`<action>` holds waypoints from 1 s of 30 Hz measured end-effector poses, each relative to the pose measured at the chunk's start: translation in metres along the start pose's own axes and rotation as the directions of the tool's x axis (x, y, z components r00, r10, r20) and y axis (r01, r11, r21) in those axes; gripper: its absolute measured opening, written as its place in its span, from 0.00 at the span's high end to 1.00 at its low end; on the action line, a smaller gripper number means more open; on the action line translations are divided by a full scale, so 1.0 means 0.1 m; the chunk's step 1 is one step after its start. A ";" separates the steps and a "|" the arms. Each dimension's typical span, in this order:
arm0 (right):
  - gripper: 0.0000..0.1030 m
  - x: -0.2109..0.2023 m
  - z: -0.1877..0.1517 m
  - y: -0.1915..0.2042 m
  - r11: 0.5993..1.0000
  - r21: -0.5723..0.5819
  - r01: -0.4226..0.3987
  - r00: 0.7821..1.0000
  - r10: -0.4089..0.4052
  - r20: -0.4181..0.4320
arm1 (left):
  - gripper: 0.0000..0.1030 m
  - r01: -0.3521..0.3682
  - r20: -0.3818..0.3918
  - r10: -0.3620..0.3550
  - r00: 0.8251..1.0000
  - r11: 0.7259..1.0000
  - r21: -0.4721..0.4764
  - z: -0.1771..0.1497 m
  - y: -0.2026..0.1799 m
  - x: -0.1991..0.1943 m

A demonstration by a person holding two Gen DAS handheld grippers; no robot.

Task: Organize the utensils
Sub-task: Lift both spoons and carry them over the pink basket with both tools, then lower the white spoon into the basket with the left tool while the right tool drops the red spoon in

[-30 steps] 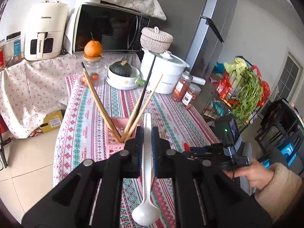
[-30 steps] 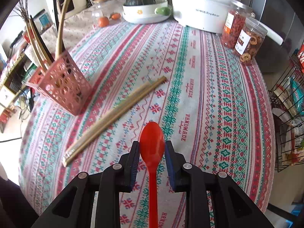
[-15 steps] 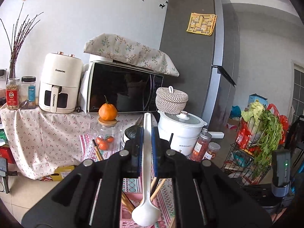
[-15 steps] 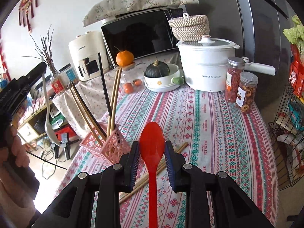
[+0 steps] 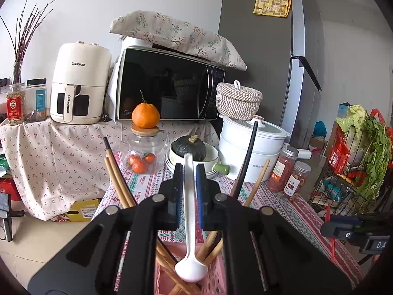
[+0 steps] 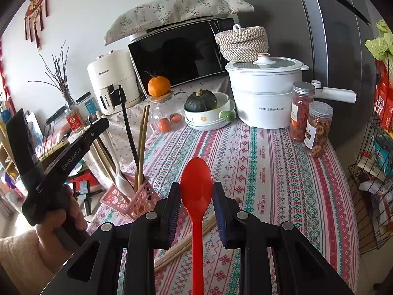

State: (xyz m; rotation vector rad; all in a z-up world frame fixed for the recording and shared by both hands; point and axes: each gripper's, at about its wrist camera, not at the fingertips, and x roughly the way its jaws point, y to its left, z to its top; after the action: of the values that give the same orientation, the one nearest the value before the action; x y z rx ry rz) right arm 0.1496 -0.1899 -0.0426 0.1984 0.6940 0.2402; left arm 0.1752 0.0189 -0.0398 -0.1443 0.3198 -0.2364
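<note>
Two hand-held grippers each clamped a utensil. The left hand-held gripper (image 5: pixel 189 184) held a white plastic ladle-shaped spoon (image 5: pixel 189 233), bowl hanging over the pink perforated basket (image 6: pixel 137 200) of chopsticks. The right hand-held gripper (image 6: pixel 196 206) gripped a red plastic spoon (image 6: pixel 196 191) above the patterned surface (image 6: pixel 270 172).

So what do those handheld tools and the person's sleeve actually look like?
Each tool is matte black plastic, with two angular arms, silver pivot bolts and blue ribbed pads. The left tool, seen side-on from the right camera, carries white "GenRobot.AI" lettering along its body. The sleeve is cream, fluffy fleece.
</note>
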 end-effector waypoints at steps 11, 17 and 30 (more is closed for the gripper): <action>0.74 -0.19 0.16 0.16 0.996 0.066 -0.052 0.993 0.044 0.110 | 0.39 -0.005 -0.164 0.000 0.987 1.000 -0.031 0.21 0.09 -0.36; 0.74 -0.31 0.30 0.41 0.993 0.095 -0.065 0.974 0.042 0.224 | 0.20 -0.055 -0.394 0.025 0.919 0.996 -0.065 0.13 0.37 -0.48; 0.74 -0.07 0.46 1.21 0.988 0.149 -0.032 0.875 -0.044 0.482 | 0.20 -0.266 -0.566 0.074 0.821 0.927 -0.265 -0.27 1.38 -0.48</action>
State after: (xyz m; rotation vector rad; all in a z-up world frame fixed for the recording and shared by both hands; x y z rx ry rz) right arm 0.1564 -0.0809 0.0278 0.3884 0.2105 0.1219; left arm 0.1504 0.1611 -0.0757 -0.3849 0.9489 -0.0317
